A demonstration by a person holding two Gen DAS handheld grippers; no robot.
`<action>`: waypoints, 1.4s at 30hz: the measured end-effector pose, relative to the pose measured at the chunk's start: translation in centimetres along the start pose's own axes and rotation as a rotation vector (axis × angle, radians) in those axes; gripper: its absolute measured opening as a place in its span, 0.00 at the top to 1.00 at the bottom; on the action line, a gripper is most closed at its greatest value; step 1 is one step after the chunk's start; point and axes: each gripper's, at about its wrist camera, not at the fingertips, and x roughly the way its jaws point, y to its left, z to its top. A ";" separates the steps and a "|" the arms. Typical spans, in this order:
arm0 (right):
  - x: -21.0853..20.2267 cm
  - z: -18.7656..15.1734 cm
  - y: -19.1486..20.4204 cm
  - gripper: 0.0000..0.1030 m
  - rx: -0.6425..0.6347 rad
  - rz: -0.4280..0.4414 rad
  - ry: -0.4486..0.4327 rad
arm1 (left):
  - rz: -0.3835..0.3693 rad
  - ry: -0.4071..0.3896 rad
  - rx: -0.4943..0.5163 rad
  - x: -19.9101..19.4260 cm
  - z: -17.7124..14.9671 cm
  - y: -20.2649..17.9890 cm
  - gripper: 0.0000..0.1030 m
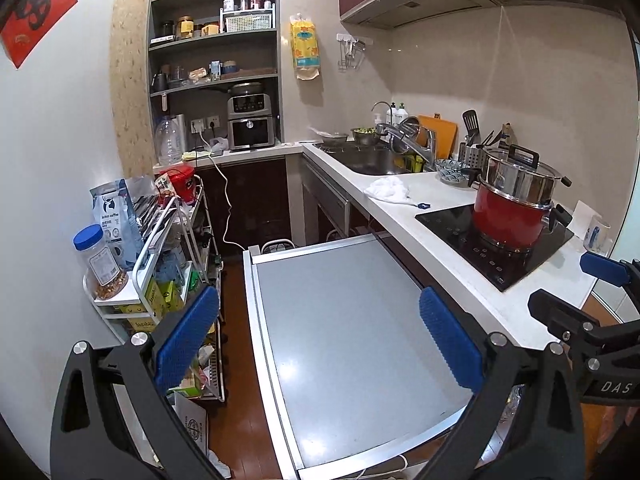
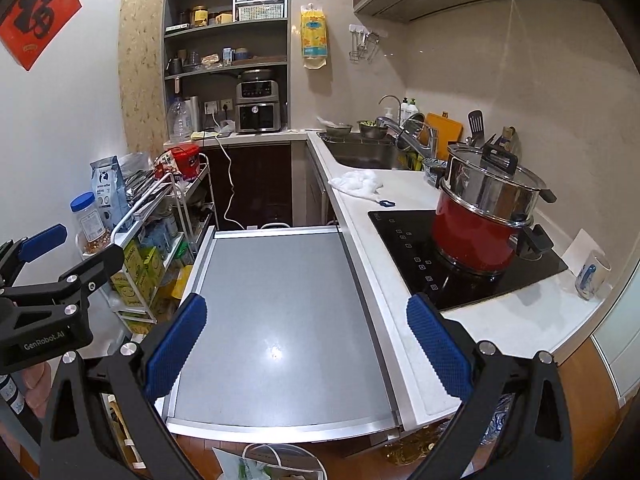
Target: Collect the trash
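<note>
You are facing a bare pull-out shelf (image 1: pixel 340 320); the red pot (image 2: pixel 472 236) is blocking the bench (image 2: pixel 516 324), the trolley (image 1: pixel 176 240) crowding your left.

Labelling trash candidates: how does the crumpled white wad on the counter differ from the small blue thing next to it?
The white wad is large, soft and crumpled; the small blue piece is tiny, flat and looks rigid. The wad lies nearer the sink; the blue piece lies nearer the cooktop. The wad looks like tissue or cloth; what the blue piece is cannot be told. Both lie loose on the white counter, untouched.
</note>
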 end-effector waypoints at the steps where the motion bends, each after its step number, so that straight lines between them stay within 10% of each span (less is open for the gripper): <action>1: 0.0 0.0 0.0 0.04 0.000 0.002 0.001 | -0.001 0.002 0.001 0.0 0.0 0.0 0.02; 42: -0.2 0.5 0.2 0.04 0.012 0.006 -0.002 | 0.027 -0.006 -0.029 -0.4 1.1 -0.2 0.02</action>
